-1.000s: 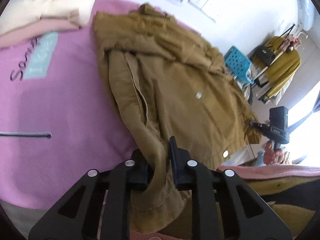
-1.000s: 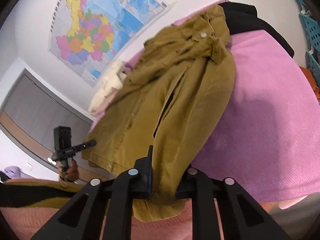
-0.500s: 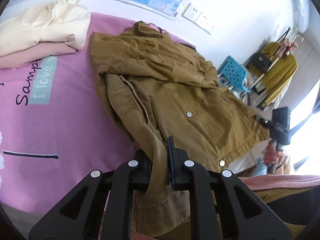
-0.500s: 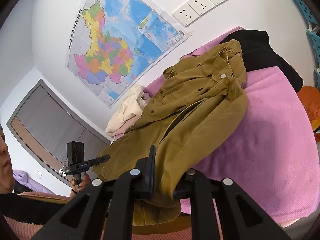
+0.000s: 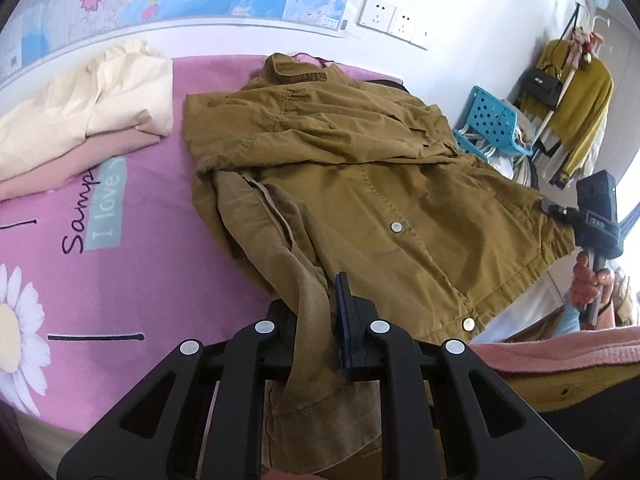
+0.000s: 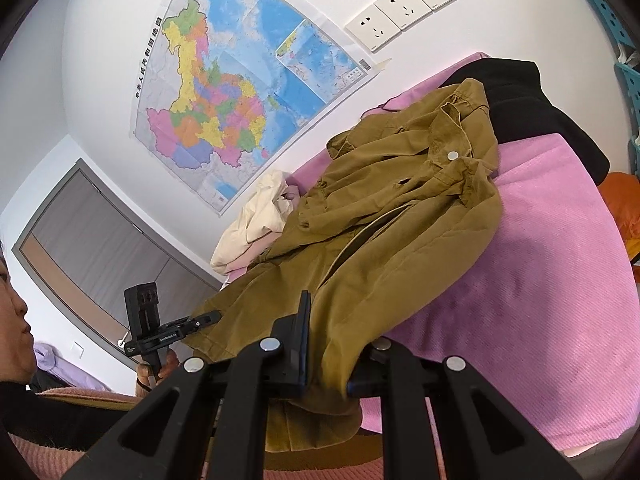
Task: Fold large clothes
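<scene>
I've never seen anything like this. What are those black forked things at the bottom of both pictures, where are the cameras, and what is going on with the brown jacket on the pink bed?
There is no robot here. A person holds a hand-held tool in each hand, and each tool ends in two-fingered tongs with a wide-angle camera looking forward along them. One picture comes from the left tool, the other from the right, so the black forks are the tools' own fingers.

On the pink bedspread lies a brown jacket. The left tongs are shut on one part of its near edge and the right tongs on another, both lifting it.

Each camera also catches the other tool, held in a hand at the jacket's far corner.

Beside the jacket lies a pile of cream and pink clothes, and a black garment lies behind the jacket. A map hangs on the wall.
</scene>
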Demonstrator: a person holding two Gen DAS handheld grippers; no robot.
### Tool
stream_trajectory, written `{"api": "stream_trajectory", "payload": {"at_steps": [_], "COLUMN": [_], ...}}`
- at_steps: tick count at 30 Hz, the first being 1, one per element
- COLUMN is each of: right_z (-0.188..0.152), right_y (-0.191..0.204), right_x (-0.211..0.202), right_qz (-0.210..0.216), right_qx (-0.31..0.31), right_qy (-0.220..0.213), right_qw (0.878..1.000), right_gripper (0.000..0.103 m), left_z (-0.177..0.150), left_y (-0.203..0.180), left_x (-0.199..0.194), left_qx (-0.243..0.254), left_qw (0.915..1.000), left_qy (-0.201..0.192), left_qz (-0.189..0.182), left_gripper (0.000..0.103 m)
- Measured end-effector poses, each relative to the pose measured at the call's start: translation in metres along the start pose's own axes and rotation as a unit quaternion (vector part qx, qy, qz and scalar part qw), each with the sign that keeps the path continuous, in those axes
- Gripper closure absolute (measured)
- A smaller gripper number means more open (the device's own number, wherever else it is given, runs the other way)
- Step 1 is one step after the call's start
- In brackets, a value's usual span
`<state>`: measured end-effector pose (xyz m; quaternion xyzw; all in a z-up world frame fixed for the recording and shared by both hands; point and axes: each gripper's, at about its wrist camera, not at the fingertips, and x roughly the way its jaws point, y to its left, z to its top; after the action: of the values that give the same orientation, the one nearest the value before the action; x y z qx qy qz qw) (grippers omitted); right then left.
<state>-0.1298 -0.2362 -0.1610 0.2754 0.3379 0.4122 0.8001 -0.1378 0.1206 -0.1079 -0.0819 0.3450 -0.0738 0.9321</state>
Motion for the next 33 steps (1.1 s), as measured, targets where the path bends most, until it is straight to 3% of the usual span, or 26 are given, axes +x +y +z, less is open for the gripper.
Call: {"api": "stream_trajectory", "payload": {"at_steps": [13, 22, 33], "right_z": [0.007, 0.034, 0.065], "right_y": [0.003, 0.011, 0.012], "right_x": [0.001, -0.005, -0.001], "right_qz": [0.002, 0.010, 0.018], "right_qx": [0.003, -0.009, 0.002], "right_qy": [-0.013, -0.036, -0.063], "right_qw": [1.000, 0.999, 0.998], "right_gripper": [0.090, 0.090, 0.090], "left_z": [0.003, 0.021, 0.047], "left_y": [0.005, 0.021, 0.033], "left_x": [-0.007, -0.021, -0.030], "left_qx": [-0.012, -0.035, -0.040], "left_qw": [0.9998, 0.9977, 0.9958], "left_qy": [-0.009, -0.036, -0.057], "left_qz": [-0.011, -0.046, -0.060], "left_gripper": [0.089, 0.088, 0.085]}}
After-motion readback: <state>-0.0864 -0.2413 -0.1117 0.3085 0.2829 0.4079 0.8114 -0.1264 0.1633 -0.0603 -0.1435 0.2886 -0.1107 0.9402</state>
